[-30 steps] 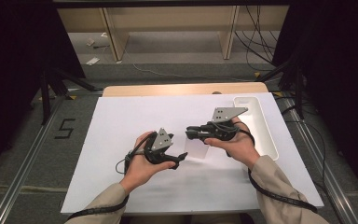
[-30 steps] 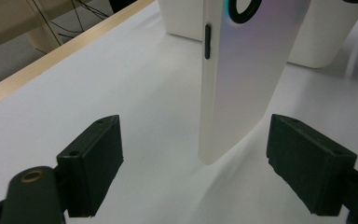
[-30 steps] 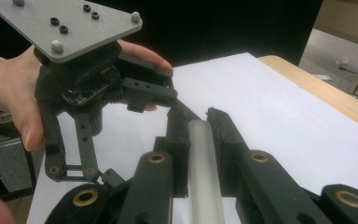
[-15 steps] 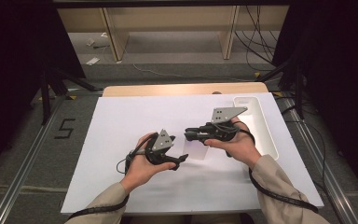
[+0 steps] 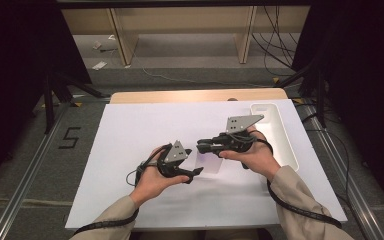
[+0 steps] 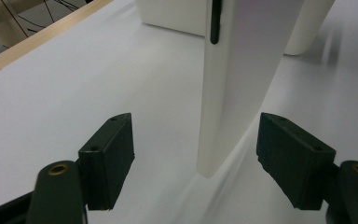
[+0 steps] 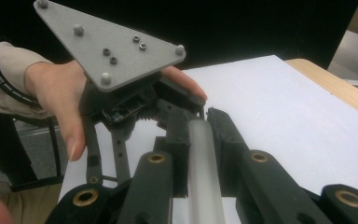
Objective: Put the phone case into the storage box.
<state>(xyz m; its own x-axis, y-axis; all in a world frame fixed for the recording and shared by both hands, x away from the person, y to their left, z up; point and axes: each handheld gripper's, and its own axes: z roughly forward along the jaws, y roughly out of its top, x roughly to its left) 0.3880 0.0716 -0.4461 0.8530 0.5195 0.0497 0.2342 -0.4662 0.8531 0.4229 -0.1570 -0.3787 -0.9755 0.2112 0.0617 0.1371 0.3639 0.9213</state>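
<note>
A thin white panel [image 5: 211,164] stands upright on the table between my two grippers. My right gripper [image 5: 200,147] reaches in from the right and is shut on its top edge; in the right gripper view the frosted edge [image 7: 203,168] runs between the closed jaws of the right gripper [image 7: 198,119]. My left gripper [image 5: 198,171] comes from the left. Its jaws have just been closing, with the panel [image 6: 242,70] between them. In the left gripper view the left gripper [image 6: 196,123] has both pads clear of the panel's faces. A dark slot [image 6: 215,21] marks the panel's near edge.
A long white tray [image 5: 285,145] lies at the table's right side, just beyond the right hand, and its wall [image 6: 168,14] shows behind the panel. A white sheet [image 5: 140,130] covers the table, with a wooden strip [image 5: 180,96] along the far edge. The left gripper's grey plate [image 7: 107,46] sits close ahead of the right jaws.
</note>
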